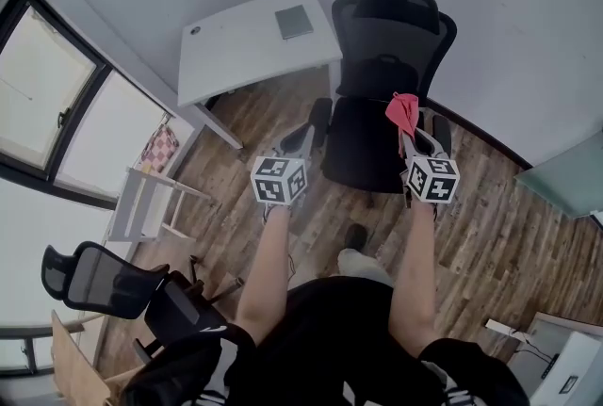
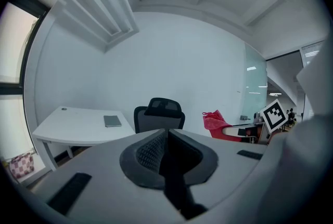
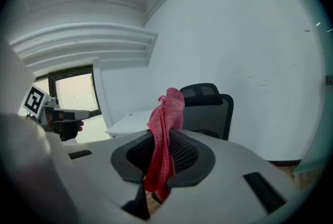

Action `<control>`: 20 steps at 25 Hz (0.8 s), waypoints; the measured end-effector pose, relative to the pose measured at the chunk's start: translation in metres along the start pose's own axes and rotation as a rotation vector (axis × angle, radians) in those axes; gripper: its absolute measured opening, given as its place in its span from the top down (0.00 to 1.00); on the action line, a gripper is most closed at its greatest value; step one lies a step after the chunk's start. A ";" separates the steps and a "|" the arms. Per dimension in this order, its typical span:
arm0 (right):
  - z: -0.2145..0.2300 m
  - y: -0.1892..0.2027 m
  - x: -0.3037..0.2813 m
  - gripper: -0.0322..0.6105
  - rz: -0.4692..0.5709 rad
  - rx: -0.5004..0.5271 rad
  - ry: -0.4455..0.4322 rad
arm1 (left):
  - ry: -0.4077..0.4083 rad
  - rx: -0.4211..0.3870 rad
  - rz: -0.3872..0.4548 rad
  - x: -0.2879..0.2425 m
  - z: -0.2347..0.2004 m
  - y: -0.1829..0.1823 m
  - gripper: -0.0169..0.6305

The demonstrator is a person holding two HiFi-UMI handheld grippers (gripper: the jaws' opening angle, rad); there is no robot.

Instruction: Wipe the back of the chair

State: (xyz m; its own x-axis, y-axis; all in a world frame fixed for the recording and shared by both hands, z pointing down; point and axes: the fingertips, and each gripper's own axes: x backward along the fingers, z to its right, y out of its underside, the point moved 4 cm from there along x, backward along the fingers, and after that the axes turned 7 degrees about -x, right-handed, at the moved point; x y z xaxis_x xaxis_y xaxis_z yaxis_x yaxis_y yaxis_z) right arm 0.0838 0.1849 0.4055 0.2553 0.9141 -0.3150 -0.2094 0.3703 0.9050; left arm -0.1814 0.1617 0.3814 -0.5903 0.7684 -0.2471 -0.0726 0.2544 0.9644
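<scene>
The right hand-held gripper (image 3: 162,151) has its jaws pressed together on a red cloth (image 3: 165,114). The cloth is pinched in its middle part; one end stands up above the jaws and the other end hangs down below them. The left hand-held gripper (image 2: 167,154) has its jaws closed against each other, and nothing is between them. In the head view both are held out in front of the person, about level with each other and well apart.

Beyond the jaws stands the black office chair (image 1: 388,51), the thing to be wiped. It faces the person, with its seat toward them and its mesh backrest and headrest toward the white wall. The right hand-held gripper points at the right side of the seat, and in the head view the cloth shows over the seat edge. In the right gripper view, however, the chair stands well beyond the cloth, so I judge there is no contact. To the left of the chair is a white counter (image 1: 247,51) with a flat grey thing (image 1: 294,21) lying on it.

As for the task, the cloth is already in the grip, so the preparation looks done. The wiping itself seems not yet begun, because the backrest is apart from the cloth. What is left, in my judgement, is to bring the cloth up to the backrest and to wipe over it.
</scene>
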 end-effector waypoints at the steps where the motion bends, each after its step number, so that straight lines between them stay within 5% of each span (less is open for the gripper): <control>1: 0.008 -0.007 -0.008 0.84 0.000 0.006 -0.001 | -0.001 0.003 -0.002 -0.012 0.000 -0.004 0.93; 11: 0.094 -0.041 -0.049 0.84 0.008 -0.012 0.026 | -0.009 -0.027 -0.042 -0.099 0.016 -0.018 0.93; 20: 0.089 -0.061 -0.089 0.84 0.019 -0.004 -0.029 | -0.025 -0.009 -0.057 -0.141 0.001 -0.022 0.93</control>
State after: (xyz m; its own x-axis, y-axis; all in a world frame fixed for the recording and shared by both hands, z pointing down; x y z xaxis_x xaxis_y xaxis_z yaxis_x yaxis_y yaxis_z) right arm 0.1578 0.0662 0.4043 0.2790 0.9157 -0.2893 -0.2179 0.3537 0.9096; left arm -0.0956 0.0480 0.3950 -0.5648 0.7672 -0.3040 -0.1128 0.2932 0.9494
